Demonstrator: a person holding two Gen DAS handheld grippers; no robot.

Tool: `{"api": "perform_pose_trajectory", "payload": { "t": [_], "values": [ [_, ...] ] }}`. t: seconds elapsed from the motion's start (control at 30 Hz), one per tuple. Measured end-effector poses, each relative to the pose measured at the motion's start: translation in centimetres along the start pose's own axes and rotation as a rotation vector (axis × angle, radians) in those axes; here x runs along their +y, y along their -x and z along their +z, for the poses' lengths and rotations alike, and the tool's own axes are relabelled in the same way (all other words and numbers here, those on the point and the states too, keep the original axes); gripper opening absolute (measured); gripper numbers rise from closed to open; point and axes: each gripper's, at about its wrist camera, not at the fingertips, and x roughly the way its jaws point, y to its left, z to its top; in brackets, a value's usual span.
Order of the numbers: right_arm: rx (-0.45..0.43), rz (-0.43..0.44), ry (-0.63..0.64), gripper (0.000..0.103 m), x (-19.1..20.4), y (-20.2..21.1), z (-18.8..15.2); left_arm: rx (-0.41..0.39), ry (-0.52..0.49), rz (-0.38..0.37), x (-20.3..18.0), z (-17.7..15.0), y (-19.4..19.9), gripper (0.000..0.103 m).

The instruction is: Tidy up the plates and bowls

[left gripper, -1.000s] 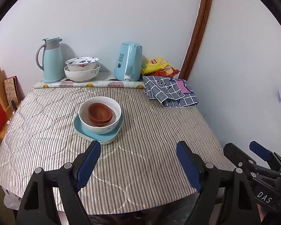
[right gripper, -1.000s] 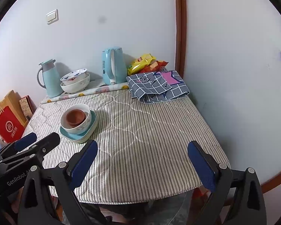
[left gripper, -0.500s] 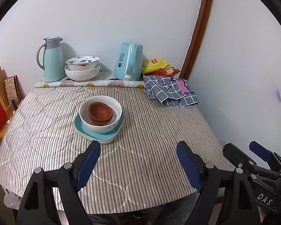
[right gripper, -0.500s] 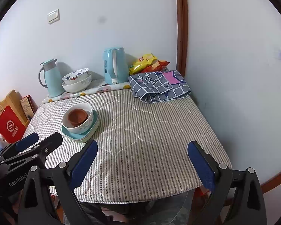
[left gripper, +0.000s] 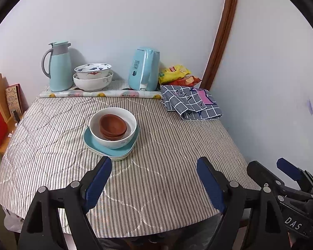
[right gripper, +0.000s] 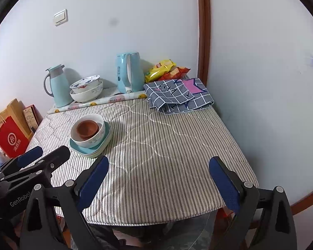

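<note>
A white bowl (left gripper: 123, 140) holds small brown bowls (left gripper: 113, 126) and sits on stacked teal plates (left gripper: 94, 143) at mid-table. The same stack shows in the right wrist view: bowl (right gripper: 94, 140), brown bowls (right gripper: 87, 128), plates (right gripper: 78, 148). Two more white patterned bowls (left gripper: 92, 77) (right gripper: 86, 90) are nested at the back. My left gripper (left gripper: 154, 182) is open and empty, over the table's near edge just in front of the stack. My right gripper (right gripper: 159, 184) is open and empty, over the near edge right of the stack. Each gripper shows in the other's view, left (right gripper: 30, 164) and right (left gripper: 281, 174).
A teal thermos jug (left gripper: 59, 67), a teal kettle (left gripper: 144, 69), snack bags (left gripper: 176, 75) and a folded checked cloth (left gripper: 191, 102) line the back of the striped table (left gripper: 167, 166). Walls close the back and right. A red bag (right gripper: 9, 139) stands left of the table.
Both views have drifted slightly, so the stack sits a little lower and closer in the left wrist view. Nothing on the table moved; both grippers stay open.
</note>
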Motion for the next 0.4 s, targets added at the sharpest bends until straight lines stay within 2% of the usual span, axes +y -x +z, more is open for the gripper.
{"api": "perform_pose_trajectory", "payload": {
  "t": [0.4],
  "values": [
    [-0.003, 0.006, 0.0, 0.096, 0.33, -0.06, 0.01, -0.001, -0.01, 0.014, 0.18, -0.04, -0.15, 0.084]
  ]
}}
